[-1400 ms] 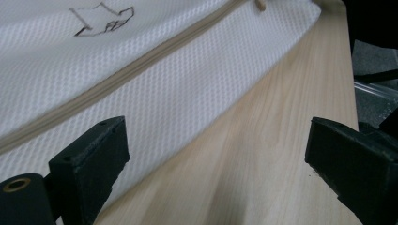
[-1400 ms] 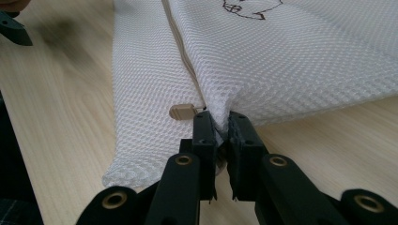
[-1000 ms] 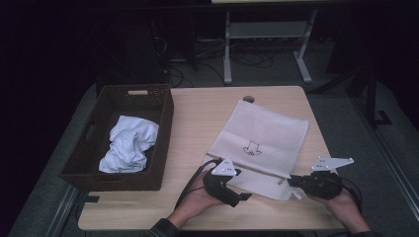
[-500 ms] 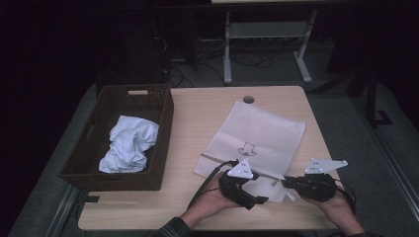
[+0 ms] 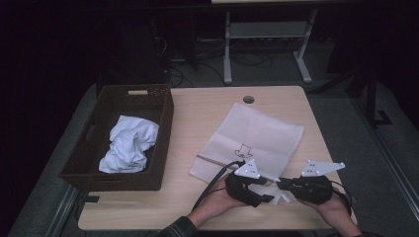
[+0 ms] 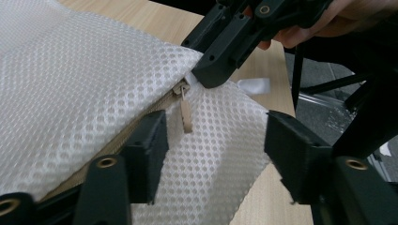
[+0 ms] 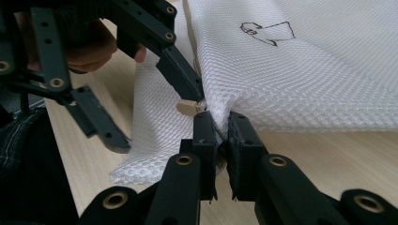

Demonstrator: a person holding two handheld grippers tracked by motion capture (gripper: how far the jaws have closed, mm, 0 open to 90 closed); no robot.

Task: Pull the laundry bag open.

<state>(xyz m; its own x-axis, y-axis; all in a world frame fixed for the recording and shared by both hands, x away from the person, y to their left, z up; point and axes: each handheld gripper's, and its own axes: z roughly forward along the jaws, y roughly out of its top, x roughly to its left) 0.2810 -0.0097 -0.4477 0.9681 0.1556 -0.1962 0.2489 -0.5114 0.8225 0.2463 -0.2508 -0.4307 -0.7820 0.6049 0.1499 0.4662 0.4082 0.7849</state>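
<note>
Bringing the left gripper rightward along the table's front edge over the last second, up against the right gripper near the front right corner. Narrowing its 2 jaws meanwhile, now straddling the beige zipper pull without yet pressing on it, so still gaping and gripping nothing. Keeping the right gripper clamped on the near corner of the white mesh bag, just past the zipper's end. Leaving the bag itself lying flat between the table's middle and its front right corner, well apart from the brown basket at the left edge. Judging from this, getting ready to pinch the pull and draw the zipper open against the anchored corner. Struggling to make out the slider, partly tucked behind the right gripper's tip in the left gripper view; also losing the jaw tips and the bag's corner under the grey plates and hands in the high view.
</note>
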